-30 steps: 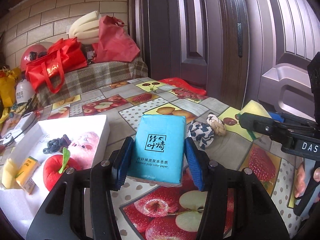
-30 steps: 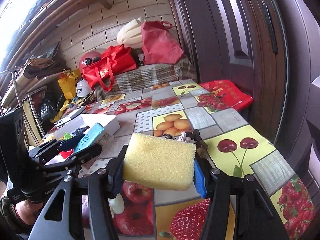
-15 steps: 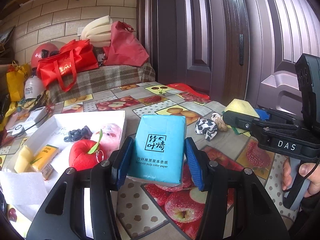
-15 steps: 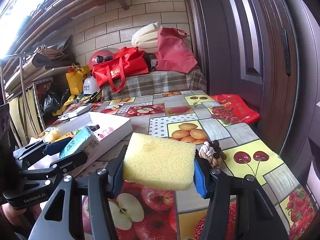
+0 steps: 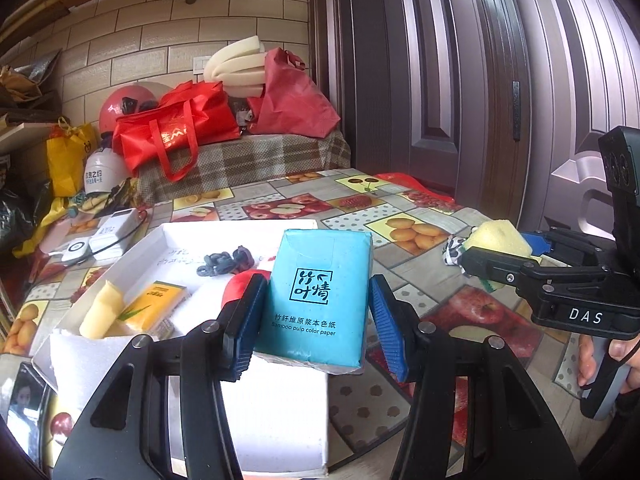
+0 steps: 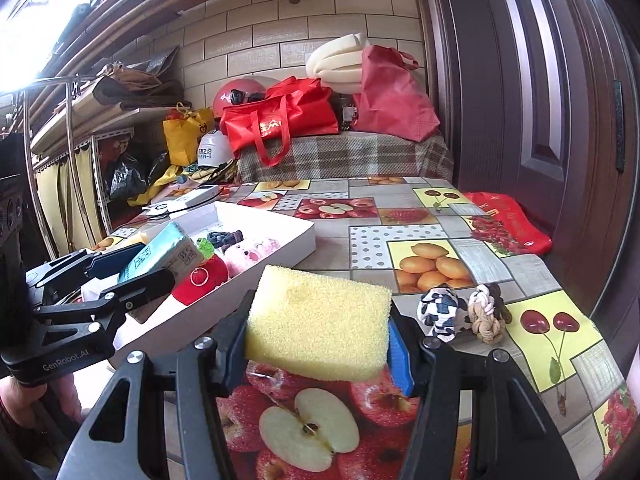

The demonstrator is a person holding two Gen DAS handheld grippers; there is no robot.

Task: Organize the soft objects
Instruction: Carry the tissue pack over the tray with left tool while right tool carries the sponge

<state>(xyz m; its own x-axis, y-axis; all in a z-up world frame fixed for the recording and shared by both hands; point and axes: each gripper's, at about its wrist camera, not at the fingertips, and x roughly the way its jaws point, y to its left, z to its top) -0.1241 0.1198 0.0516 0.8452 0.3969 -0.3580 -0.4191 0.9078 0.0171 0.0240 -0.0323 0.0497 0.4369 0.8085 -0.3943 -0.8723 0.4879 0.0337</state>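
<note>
1. The left tool (image 5: 316, 316) was closed on a blue tissue pack (image 5: 316, 296), its blue pads pressing the pack's two sides, and held it upright over the near end of the white box (image 5: 280, 408).
2. The right tool (image 6: 320, 340) gripped a yellow sponge (image 6: 316, 328) between its pads, lifted clear above the fruit-print table (image 6: 500, 256).
3. In the right wrist view, the left tool and its pack hung over the white box, left of the sponge.
4. Inside the box lay a red plush apple (image 6: 202, 280), a pink plush toy (image 6: 250, 256), a dark knotted item (image 5: 224, 262) and a small yellow packet (image 5: 154, 308).
5. A black-and-white cloth ball (image 6: 440, 314) and a tan knotted rope toy (image 6: 486, 312) sat side by side on the table, right of the sponge.
6. The person's hand (image 5: 608, 356) held the right tool's handle.
</note>
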